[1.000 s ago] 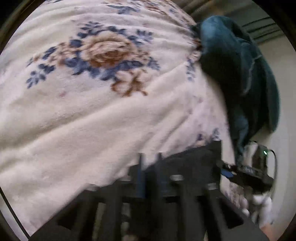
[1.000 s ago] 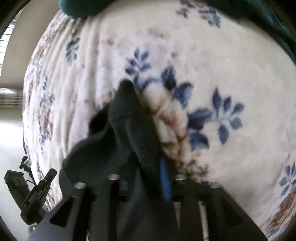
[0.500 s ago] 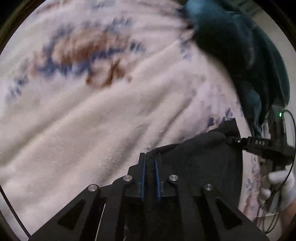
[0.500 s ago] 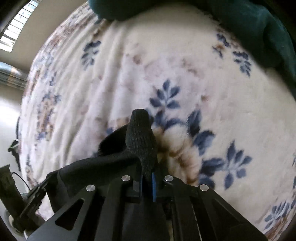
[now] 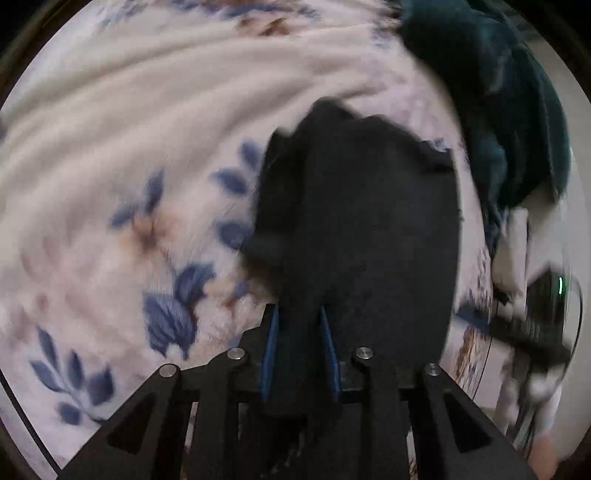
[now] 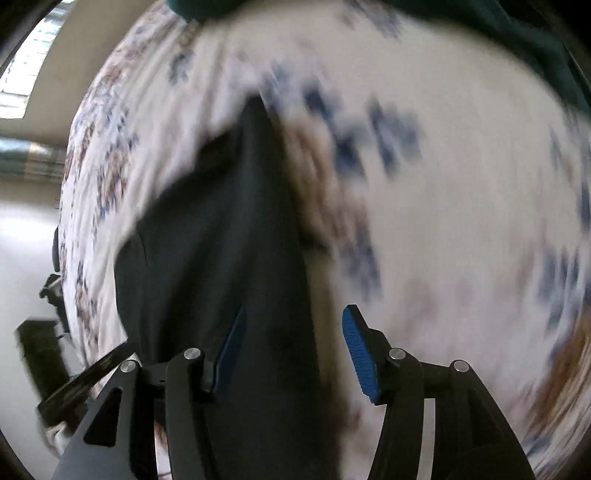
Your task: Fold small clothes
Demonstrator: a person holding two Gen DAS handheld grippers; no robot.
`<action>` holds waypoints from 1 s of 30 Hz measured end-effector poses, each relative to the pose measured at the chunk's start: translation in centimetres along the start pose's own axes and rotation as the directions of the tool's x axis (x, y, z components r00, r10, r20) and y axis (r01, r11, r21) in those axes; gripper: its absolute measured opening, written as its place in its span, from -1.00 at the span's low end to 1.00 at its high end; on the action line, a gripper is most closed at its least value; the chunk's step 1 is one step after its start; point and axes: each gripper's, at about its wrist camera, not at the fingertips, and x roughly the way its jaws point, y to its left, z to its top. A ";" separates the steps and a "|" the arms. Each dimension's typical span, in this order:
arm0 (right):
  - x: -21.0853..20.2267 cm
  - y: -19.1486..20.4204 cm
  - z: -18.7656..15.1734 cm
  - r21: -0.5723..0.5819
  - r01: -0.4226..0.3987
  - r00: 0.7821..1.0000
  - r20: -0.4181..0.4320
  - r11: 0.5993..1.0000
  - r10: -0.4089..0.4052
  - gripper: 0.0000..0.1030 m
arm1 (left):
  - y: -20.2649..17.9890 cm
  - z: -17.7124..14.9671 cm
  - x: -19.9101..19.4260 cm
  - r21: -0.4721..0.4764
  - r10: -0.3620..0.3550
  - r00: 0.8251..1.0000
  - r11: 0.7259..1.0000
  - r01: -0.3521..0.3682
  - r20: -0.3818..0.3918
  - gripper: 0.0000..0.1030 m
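A small black garment (image 5: 362,229) lies on a cream floral blanket (image 5: 129,155), spread out in front of my left gripper (image 5: 298,321). The left jaws stand a little apart with the garment's near edge between the blue pads. In the right wrist view the same black garment (image 6: 229,240) lies ahead of my right gripper (image 6: 291,325), whose blue pads (image 6: 356,343) stand wide apart, with cloth lying loose between them. Both views are blurred by motion.
A dark teal garment (image 5: 509,110) is heaped at the blanket's far right edge, and also shows in the right wrist view (image 6: 535,33). The other gripper and a gloved hand (image 5: 539,325) are at the right. The blanket's left edge (image 6: 70,221) drops to the floor.
Both grippers held the black garment pinched and lifted. Now it is laid out on the blanket. The right jaws have opened wide and the left jaws have parted slightly.
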 end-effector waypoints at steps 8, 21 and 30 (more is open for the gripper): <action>3.6 -2.4 -7.4 0.095 -0.026 0.999 -0.018 0.995 0.028 -0.46 | 1.9 2.2 -0.4 0.082 0.202 0.971 0.974 -0.213 0.128 -1.00; 1.4 -3.1 -10.7 0.138 -0.059 0.995 -0.077 0.989 0.070 0.08 | 0.3 -3.1 -1.4 0.063 -0.054 0.998 0.997 0.055 -0.022 -0.14; 4.8 -3.8 -15.4 0.114 0.050 0.995 -0.095 0.992 -0.039 -0.87 | 1.9 -1.3 -0.9 0.106 0.008 0.997 0.994 -0.016 0.076 -0.89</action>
